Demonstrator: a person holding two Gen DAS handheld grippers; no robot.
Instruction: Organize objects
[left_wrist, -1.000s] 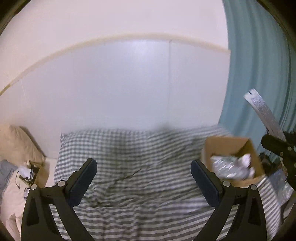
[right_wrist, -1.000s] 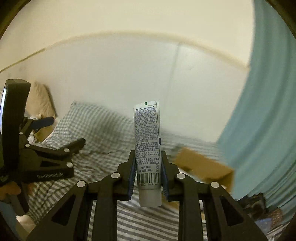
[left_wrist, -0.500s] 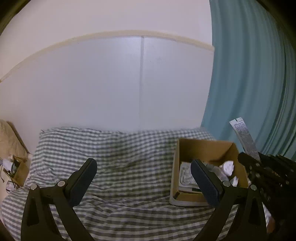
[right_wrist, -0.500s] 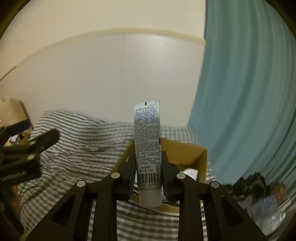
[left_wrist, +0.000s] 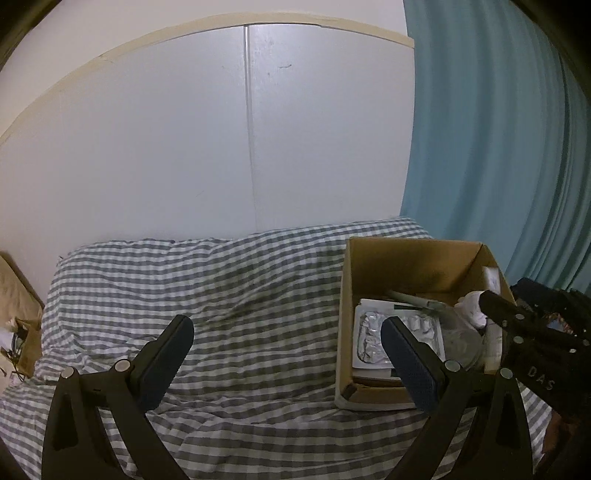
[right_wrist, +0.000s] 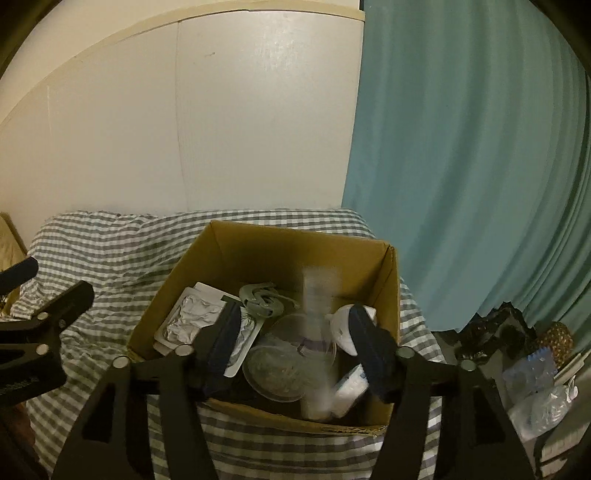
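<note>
Dropped since a moment ago: tube (right_wrist: 318, 343), pinched upright then, now a blurred streak falling free between the opening jaws of the right gripper (right_wrist: 299, 341), long axis upright, straight over the cardboard box (right_wrist: 236, 243). Hangs tilted down just above the box, that gripper nearer it. Left gripper (left_wrist: 284, 354) spread wide and empty, pointing down at the checked bedcover (left_wrist: 184, 273) beside the box's left wall.
</note>
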